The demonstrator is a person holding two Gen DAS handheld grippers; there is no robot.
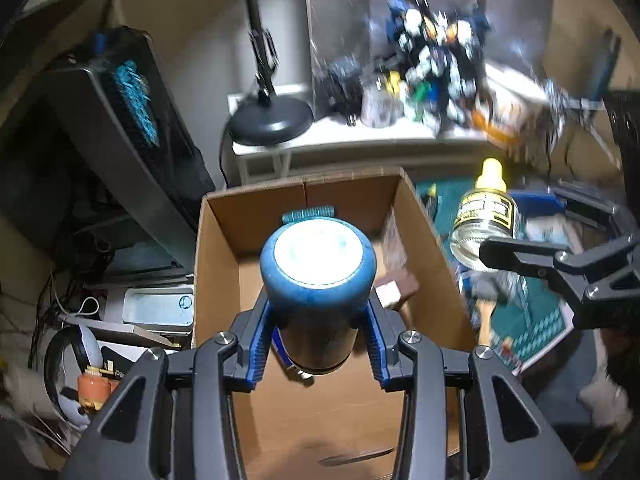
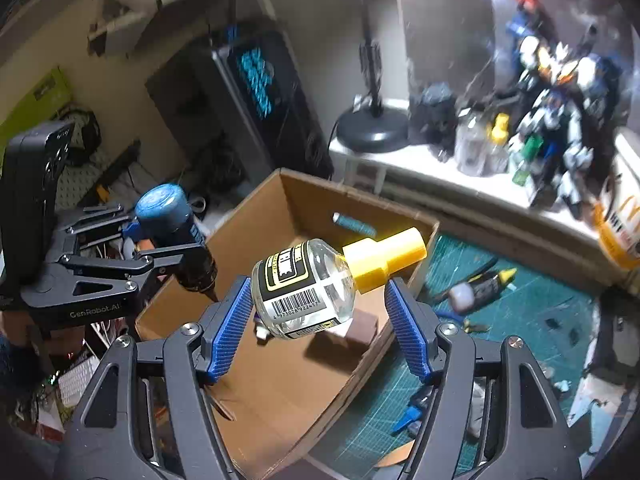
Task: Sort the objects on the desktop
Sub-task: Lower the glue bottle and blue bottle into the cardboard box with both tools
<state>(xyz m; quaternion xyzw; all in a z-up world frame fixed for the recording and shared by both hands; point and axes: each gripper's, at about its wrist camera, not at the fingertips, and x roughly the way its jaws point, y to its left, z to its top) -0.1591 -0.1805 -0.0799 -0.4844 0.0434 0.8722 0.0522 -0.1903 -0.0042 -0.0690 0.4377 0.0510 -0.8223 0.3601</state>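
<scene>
The open brown cardboard box (image 2: pixel 280 380) sits below both tools, ready for drops. My left gripper (image 1: pixel 318 344) clamps the blue-capped dark cylindrical bottle (image 1: pixel 318 264) above it. My right gripper (image 2: pixel 316 320) has spread fingers, so the clear glass bottle with yellow cap (image 2: pixel 308 288) looks released over the box.

Cardboard box (image 2: pixel 288 360) centre, cutting mat (image 2: pixel 500 320) to its right. Shelf (image 2: pixel 440 168) beyond, lamp base (image 2: pixel 372 128) on its left end, model robot (image 2: pixel 560 120) further right.
</scene>
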